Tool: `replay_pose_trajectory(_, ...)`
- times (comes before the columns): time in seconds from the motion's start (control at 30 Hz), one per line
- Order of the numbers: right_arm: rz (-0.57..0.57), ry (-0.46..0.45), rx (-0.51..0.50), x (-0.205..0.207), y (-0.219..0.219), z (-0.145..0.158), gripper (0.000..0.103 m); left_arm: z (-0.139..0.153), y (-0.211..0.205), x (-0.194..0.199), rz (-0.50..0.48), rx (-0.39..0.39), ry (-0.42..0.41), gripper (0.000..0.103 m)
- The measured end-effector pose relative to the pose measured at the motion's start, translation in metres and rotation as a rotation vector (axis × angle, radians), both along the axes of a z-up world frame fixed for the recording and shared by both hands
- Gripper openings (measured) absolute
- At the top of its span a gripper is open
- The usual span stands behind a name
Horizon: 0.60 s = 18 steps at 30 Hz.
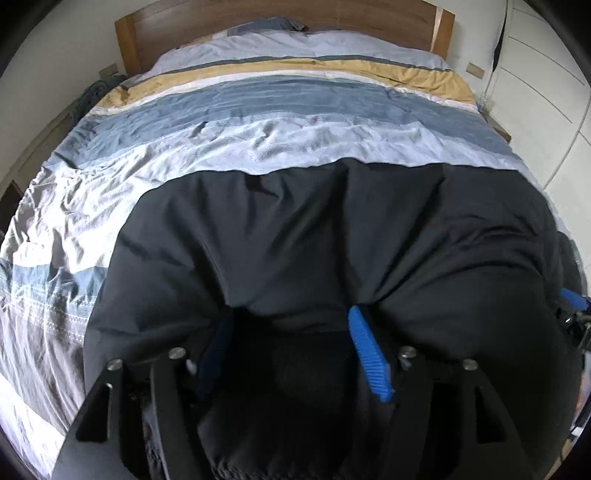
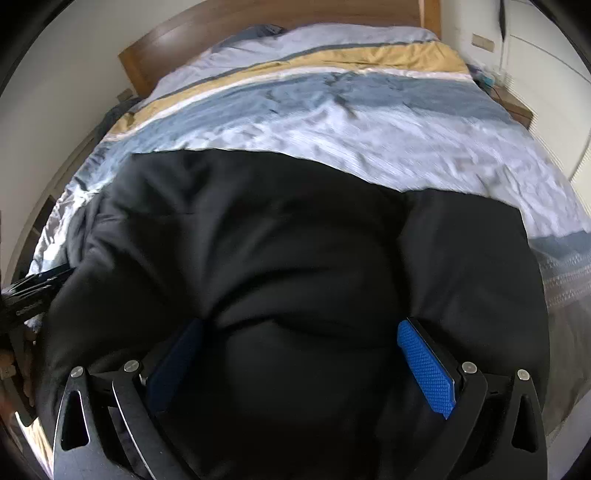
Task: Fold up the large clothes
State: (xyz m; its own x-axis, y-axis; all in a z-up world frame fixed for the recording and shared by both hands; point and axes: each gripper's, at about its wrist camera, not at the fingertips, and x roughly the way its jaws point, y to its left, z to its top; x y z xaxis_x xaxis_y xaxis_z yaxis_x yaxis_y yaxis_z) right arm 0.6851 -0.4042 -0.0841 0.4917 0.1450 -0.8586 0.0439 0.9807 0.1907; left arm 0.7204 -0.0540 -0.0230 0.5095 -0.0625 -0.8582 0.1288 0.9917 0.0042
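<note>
A large black garment [image 1: 332, 236] lies spread over the near end of a bed, filling the lower and middle part of both views. Its far edge runs straight across the striped bedcover [image 1: 258, 110], which shows pale blue, darker blue, white and tan bands up to the wooden headboard [image 1: 280, 18] at the top of the frame.

In the left wrist view the left gripper [image 1: 291, 317] sits at the bottom centre with its jaws standing fairly wide. The near edge of the black garment bulges up between the two blue pads [image 1: 369, 354]; the right pad is clearly lit, the left one is in shadow. Folds of cloth radiate from both fingertips, and the fabric bunches against them, but whether the pads actually press on it cannot be told. At the right edge of this view a bit of the other gripper's blue pad shows beside the garment.

In the right wrist view the right gripper [image 2: 301, 325] is likewise at the bottom centre, jaws wide apart, with a rounded hump of the black garment [image 2: 295, 240] lying between its blue pads [image 2: 428, 369] and spreading beyond them on both sides. Creases gather at both tips. The cloth fills the gap, yet a firm pinch is not visible. At the left edge, a dark part of the left gripper [image 2: 33, 291] shows beside the garment's edge.
</note>
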Motion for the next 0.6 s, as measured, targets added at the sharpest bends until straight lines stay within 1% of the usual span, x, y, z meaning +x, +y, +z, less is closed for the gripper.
replay_pose_trajectory(0.13,-0.044,0.012,-0.011,0.0,-0.024,-0.005,0.102,-0.004,0.0,-0.001,0.006,0.005,-0.007,0.069)
replay_pose_trajectory(0.3,-0.127,0.048,-0.07,-0.003,-0.045,-0.001,0.102,0.005,0.001,-0.01,0.018,0.035,-0.019,0.069)
replay_pose_trajectory(0.43,-0.135,0.043,-0.092,-0.013,-0.042,0.012,0.102,0.014,0.004,-0.026,0.012,0.06,-0.039,0.069)
replay_pose_trajectory(0.53,-0.107,-0.003,-0.064,-0.028,-0.031,0.029,0.102,0.02,0.005,-0.038,0.008,0.079,-0.049,0.069)
replay_pose_trajectory(0.6,-0.088,-0.032,-0.048,-0.04,-0.02,0.038,0.102,0.023,0.005,-0.047,0.011,0.075,-0.054,0.069)
